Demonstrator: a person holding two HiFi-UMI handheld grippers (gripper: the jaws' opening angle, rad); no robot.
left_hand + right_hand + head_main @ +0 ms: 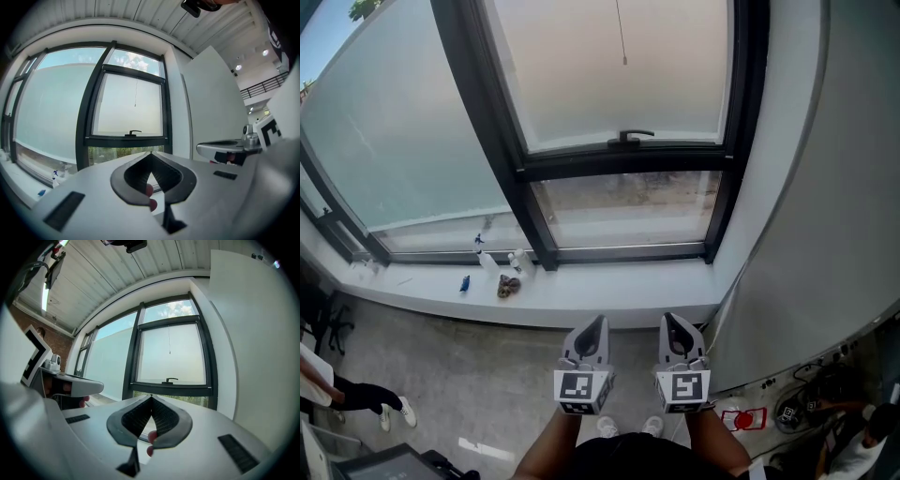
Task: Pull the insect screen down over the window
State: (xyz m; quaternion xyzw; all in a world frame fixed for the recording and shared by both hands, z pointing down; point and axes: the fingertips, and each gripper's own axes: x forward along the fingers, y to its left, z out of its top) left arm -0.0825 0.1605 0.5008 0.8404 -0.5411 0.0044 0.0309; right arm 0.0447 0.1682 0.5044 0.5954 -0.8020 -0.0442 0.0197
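Head view, with both gripper views. The left gripper [598, 322] and the right gripper [670, 320] are held side by side, low in front of the person's body, each with its marker cube toward the camera. Both are clenched on nothing: in the left gripper view the ribbed jaws of the left gripper [151, 153] meet at their tips, and the right gripper view shows the same of the right gripper [151, 396]. The person's fingers [149, 190] are seen through the gap behind the jaws. Both tools point toward the dark-framed window [623, 161] and stand well apart from it, below the white sill [609, 292]. Of the insect screen only a thin pull cord [622, 36] can be made out — it hangs down the middle of the upper pane, above the window handle [630, 137]; the mesh itself cannot be told from the glass. Greenery shows through the lower pane. On the sill, to the left, stand a spray bottle [487, 259] and a few small items — too small to identify.
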